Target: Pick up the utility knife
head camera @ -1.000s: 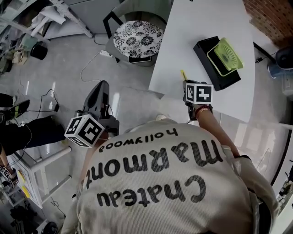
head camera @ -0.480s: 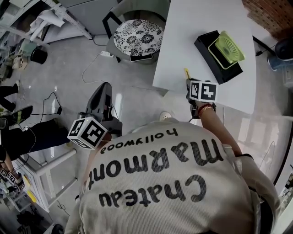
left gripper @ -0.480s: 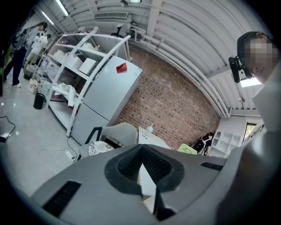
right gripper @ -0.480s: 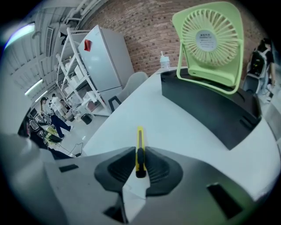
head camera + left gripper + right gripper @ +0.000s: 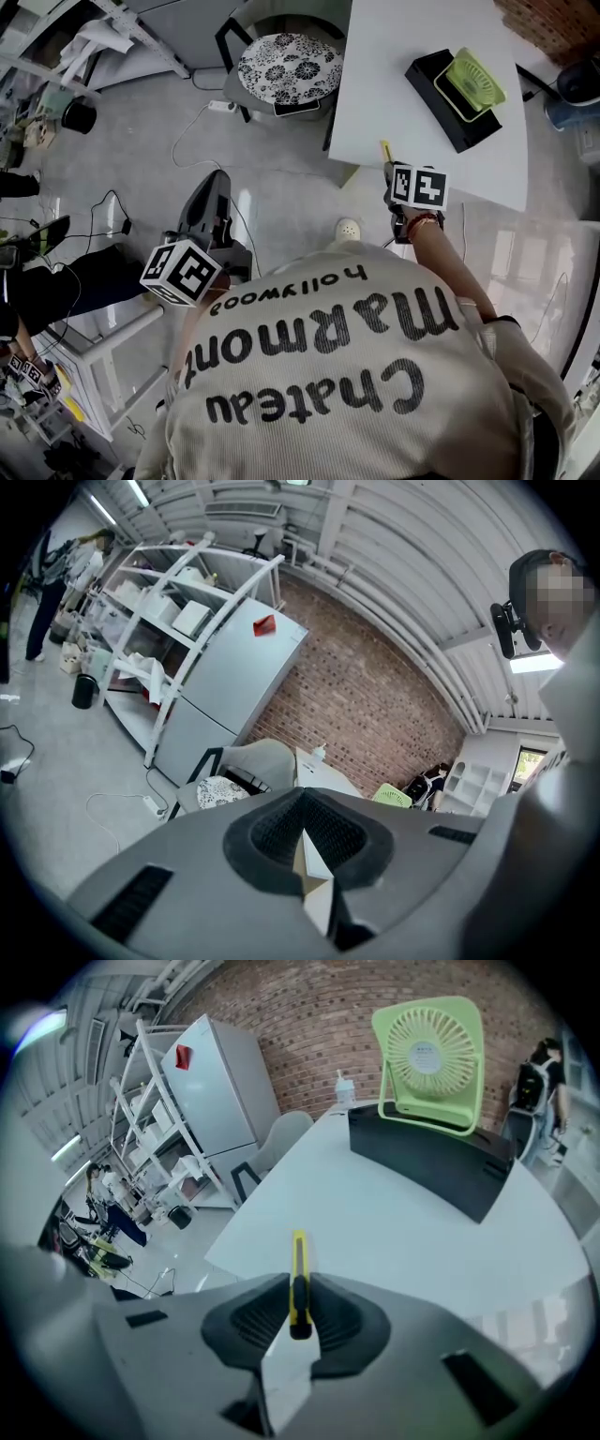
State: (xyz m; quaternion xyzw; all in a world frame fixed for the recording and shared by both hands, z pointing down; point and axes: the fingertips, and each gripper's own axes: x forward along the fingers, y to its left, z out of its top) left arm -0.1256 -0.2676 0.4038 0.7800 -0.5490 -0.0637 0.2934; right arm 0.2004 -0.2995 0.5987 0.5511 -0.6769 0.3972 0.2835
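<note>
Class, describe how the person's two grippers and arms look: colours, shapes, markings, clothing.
The left gripper and right gripper match: grey moulded shells, dark ribbed pads lining the jaws. Each carries a white cube with black square markers: left cube, right cube. The person wears a pale ribbed top with dark lettering, plus a wristband on the right wrist.

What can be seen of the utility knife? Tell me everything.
The utility knife is slim, with a yellow body that looks like plastic and a dark strip with a slider down its middle. No blade can be seen sticking out. The right gripper is shut on its rear part, pads pressing both flat sides, so the front end pokes out past the jaws. It appears to be held off the white table, by the near edge, touching nothing else.
</note>
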